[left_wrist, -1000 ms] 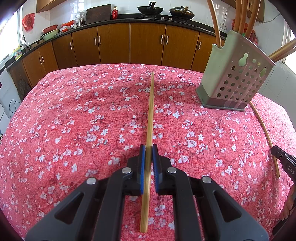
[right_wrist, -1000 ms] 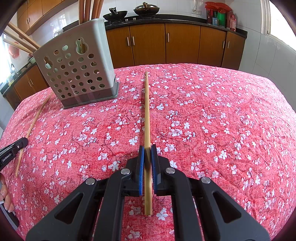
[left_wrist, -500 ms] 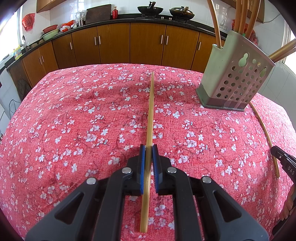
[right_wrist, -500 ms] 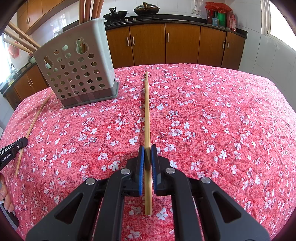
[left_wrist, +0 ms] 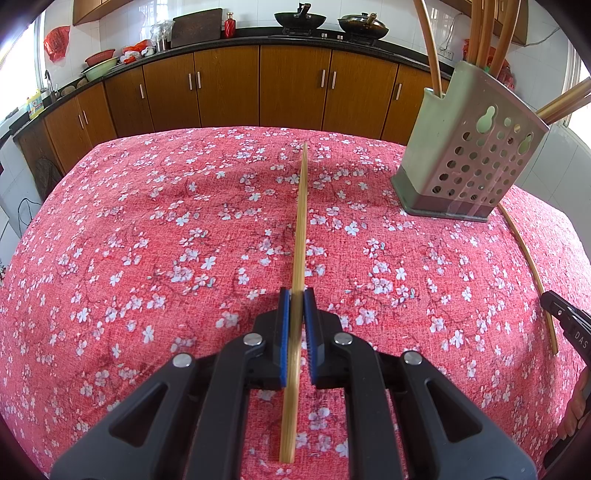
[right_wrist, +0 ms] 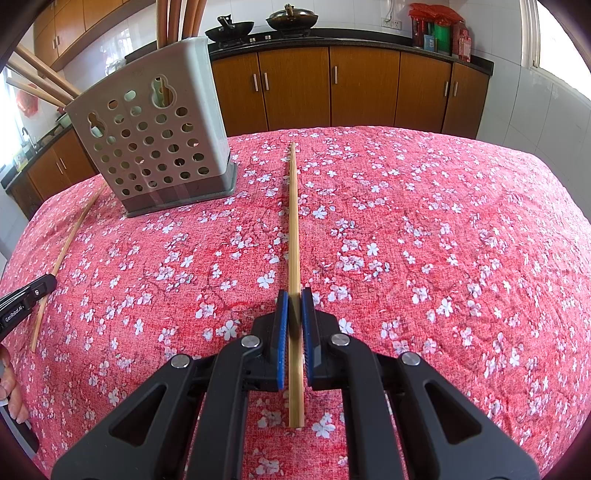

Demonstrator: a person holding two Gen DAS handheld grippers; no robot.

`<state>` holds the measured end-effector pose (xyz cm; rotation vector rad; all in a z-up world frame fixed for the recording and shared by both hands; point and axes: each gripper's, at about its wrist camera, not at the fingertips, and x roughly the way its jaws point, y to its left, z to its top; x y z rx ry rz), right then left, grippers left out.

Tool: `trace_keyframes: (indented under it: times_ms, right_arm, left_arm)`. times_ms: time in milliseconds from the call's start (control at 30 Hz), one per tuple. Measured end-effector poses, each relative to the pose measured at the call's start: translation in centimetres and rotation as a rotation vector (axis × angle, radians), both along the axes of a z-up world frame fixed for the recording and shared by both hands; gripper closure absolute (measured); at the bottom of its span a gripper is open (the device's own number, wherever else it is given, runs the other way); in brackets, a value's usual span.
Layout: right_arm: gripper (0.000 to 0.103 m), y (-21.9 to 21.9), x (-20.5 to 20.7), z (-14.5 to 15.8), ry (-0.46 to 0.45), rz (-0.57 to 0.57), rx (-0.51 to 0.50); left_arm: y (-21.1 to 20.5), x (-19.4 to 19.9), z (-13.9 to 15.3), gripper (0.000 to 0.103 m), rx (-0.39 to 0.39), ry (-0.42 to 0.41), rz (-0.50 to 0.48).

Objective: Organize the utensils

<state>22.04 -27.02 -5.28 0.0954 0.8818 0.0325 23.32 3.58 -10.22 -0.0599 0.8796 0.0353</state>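
Bamboo chopstick runs up the centre of the left wrist frame, pinched between the left gripper and its blue pads; a second chopstick is clamped likewise in the right gripper. Both grippers are closed tight on them. A perforated grey utensil holder stands upper right on the red floral tablecloth, a loose chopstick lying beside it.

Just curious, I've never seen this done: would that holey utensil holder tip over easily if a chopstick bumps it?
Possibly. The utensil holder looks like light, perforated plastic and stands tall. Long chopsticks lean out above its rim, probably raising its balance point. Its wider base likely steadies it somewhat.
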Motion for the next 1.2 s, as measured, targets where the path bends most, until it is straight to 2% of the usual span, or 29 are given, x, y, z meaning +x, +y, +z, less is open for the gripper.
trace_keyframes:
  times_ms: [500,567,633,767,833,900,1000,1067,1200]
  right_arm:
    - [0.095,0.0,0.2,0.1,0.0,-0.002,-0.003]
    - [0.095,0.0,-0.1,0.1,0.001,-0.001,-0.007]
    - [0.095,0.0,-0.5,0.1,0.001,0.006,-0.009]
    - [0.095,-0.4,-1.2,0.1,0.0,0.006,0.01]
    - [0.095,-0.4,-1.4,0.1,-0.002,0.007,0.006]
    - [0.095,-0.3,-1.7,0.3,-0.007,0.005,-0.014]
    - [0.095,-0.3,-3.1,2.3,-0.086,0.015,-0.061]
    - [0.095,-0.6,-3.8,4.2,-0.149,0.022,-0.075]
    - [0.095,-0.6,-5.1,8.7,-0.285,0.029,-0.099]
  left_arm:
    - [0.1,0.0,0.0,0.091,-0.001,0.0,0.0]
    - [-0.1,-0.2,0.1,0.091,0.024,0.002,-0.005]
    - [-0.7,-0.8,0.0,0.086,0.054,0.003,-0.02]
    - [-0.7,-2.0,-0.2,0.084,0.064,0.004,-0.03]
    - [-0.6,-2.4,-0.2,0.094,0.069,0.004,-0.033]
    - [-0.7,-2.7,-0.2,0.094,0.079,0.006,-0.04]
    - [-1.1,-3.8,1.2,0.094,0.109,-0.035,-0.063]
    - [-1.3,-4.7,3.1,0.094,0.121,-0.094,-0.079]
    - [-0.6,-5.7,8.0,0.094,0.082,-0.22,-0.077]
